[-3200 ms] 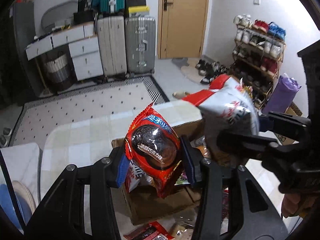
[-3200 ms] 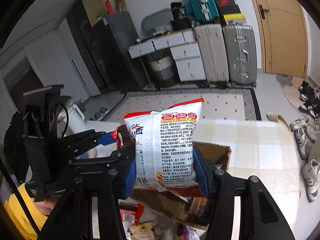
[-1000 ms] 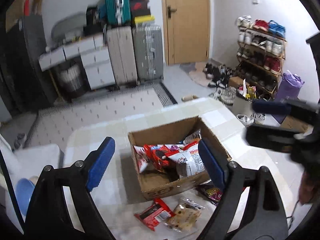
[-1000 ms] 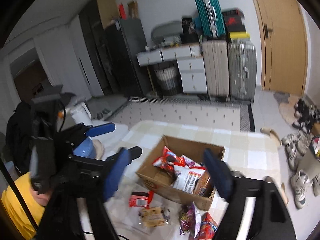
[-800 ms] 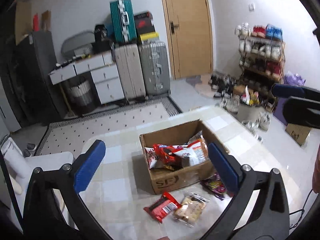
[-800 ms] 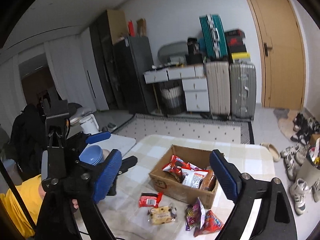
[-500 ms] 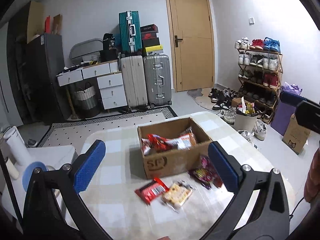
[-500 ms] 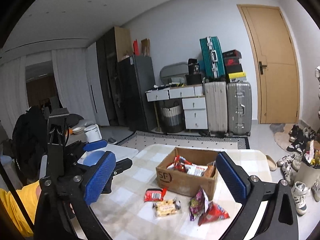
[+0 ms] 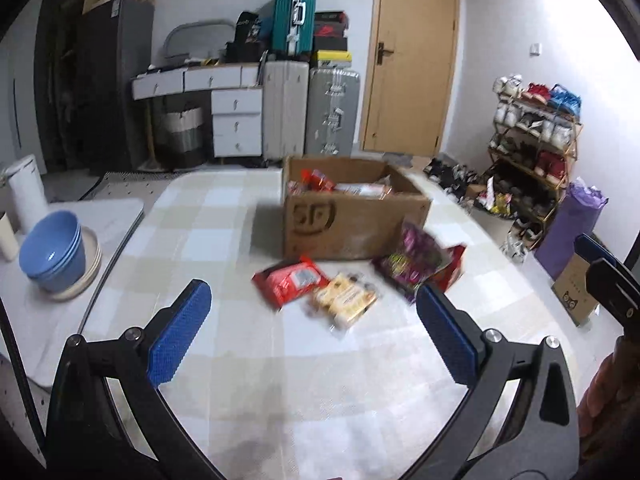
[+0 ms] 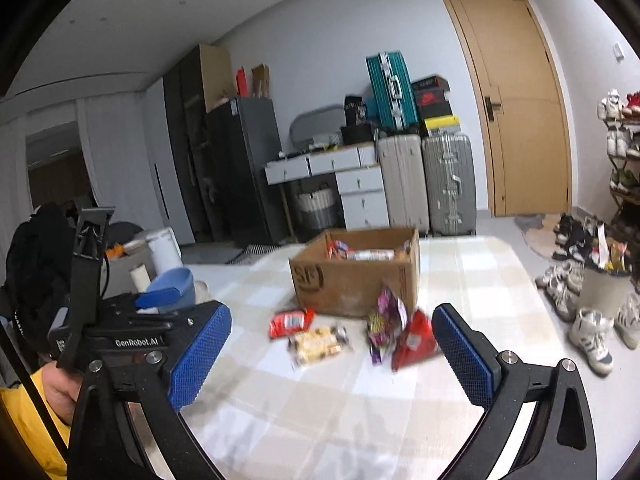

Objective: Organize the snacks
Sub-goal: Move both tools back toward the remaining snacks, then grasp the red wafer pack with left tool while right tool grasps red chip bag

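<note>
- Left gripper [image 9: 313,330]: fingers spread wide, having just opened, nothing between; red packet [image 9: 289,281] and biscuit pack [image 9: 343,299] lie before the cardboard box [image 9: 352,216] on the surface [image 9: 208,220].
- Right gripper [image 10: 332,354]: likewise just opened, empty; only its view shows the hand [image 10: 64,390] on the left gripper.

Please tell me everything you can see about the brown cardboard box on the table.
The brown cardboard box is open at the top and stands upright on the checked tablecloth. A dark printed logo marks its front wall. Snack packets, red and pale ones, fill it to about the rim. A purple snack bag lies at its front right corner; whether it touches is unclear. Neither gripper touches the box.
</note>
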Action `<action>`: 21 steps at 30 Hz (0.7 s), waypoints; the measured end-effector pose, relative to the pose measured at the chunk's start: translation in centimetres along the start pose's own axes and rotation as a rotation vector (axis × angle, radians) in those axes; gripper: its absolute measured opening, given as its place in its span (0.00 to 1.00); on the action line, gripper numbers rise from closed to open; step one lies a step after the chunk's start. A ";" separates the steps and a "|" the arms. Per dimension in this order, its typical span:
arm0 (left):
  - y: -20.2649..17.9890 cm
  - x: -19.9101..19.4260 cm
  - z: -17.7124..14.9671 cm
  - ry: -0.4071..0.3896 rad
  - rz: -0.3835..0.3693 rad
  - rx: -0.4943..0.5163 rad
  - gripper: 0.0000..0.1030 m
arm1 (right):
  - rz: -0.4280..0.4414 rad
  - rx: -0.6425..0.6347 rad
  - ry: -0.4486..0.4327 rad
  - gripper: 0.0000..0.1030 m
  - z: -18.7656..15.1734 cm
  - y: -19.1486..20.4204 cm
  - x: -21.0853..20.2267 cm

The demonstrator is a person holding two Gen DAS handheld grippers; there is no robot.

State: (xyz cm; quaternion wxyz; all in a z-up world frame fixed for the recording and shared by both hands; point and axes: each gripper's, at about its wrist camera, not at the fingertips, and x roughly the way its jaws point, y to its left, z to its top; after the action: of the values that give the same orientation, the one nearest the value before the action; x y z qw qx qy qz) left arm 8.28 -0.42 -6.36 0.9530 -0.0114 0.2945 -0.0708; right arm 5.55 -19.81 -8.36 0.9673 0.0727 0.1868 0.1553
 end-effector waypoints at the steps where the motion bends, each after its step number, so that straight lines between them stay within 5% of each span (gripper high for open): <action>1: 0.2 0.6 -0.5 0.009 0.000 0.002 0.99 | -0.006 0.005 0.011 0.99 -0.5 -0.1 0.4; 11: 1.7 6.4 -3.1 0.124 -0.002 -0.028 0.99 | 0.000 0.071 0.104 0.99 -3.6 -1.4 3.6; 21: 4.9 15.1 -0.8 0.195 -0.011 -0.007 0.99 | 0.019 0.162 0.173 0.99 -6.0 -3.2 6.9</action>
State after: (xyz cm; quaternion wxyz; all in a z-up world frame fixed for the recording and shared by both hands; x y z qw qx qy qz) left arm 20.77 2.28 -15.80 0.9193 -0.0096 0.3862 -0.0758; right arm 10.19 -20.11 -16.86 0.9370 0.1388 0.2809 0.1548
